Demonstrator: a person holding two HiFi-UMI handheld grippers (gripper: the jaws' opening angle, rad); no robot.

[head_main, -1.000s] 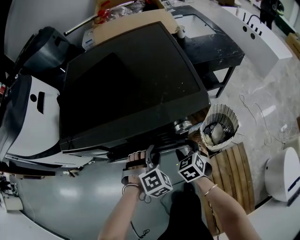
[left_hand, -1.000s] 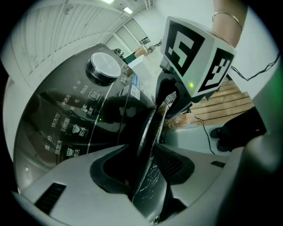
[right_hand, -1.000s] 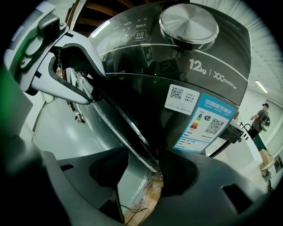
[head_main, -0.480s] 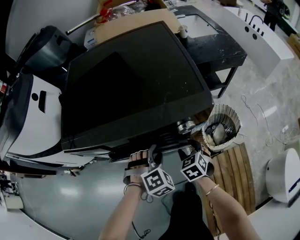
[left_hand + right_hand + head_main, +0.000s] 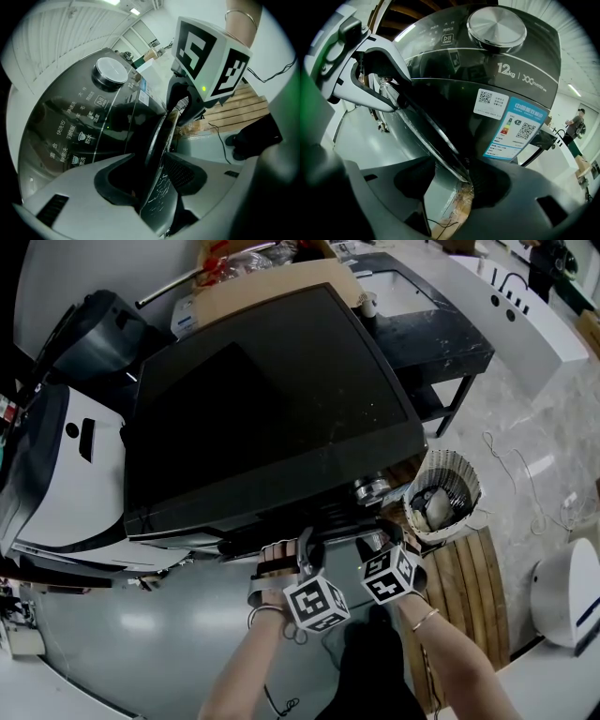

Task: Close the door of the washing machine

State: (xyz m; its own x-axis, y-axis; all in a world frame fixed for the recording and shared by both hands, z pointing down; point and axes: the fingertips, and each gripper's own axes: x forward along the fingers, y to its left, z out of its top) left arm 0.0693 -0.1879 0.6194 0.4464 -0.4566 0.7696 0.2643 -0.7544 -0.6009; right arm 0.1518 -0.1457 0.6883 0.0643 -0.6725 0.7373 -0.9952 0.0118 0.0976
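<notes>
Nearly done, by the look. Washing machine (image 5: pixel 272 409) fills the upper centre of the head view. Its door (image 5: pixel 158 136) is at lower centre, close to the machine's front, rim edge-on. Left gripper (image 5: pixel 149 185): jaws have just been opening and stand apart, rim loose between them. Right gripper (image 5: pixel 452 187): jaws apart, astride the rim too. Latched or not, can't tell; a last push is probably left.

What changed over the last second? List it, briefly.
The left gripper has just been opening its jaws, with the door rim standing between them. The right gripper, which also has the rim between its jaws, and the washing machine stayed where they were.
</notes>
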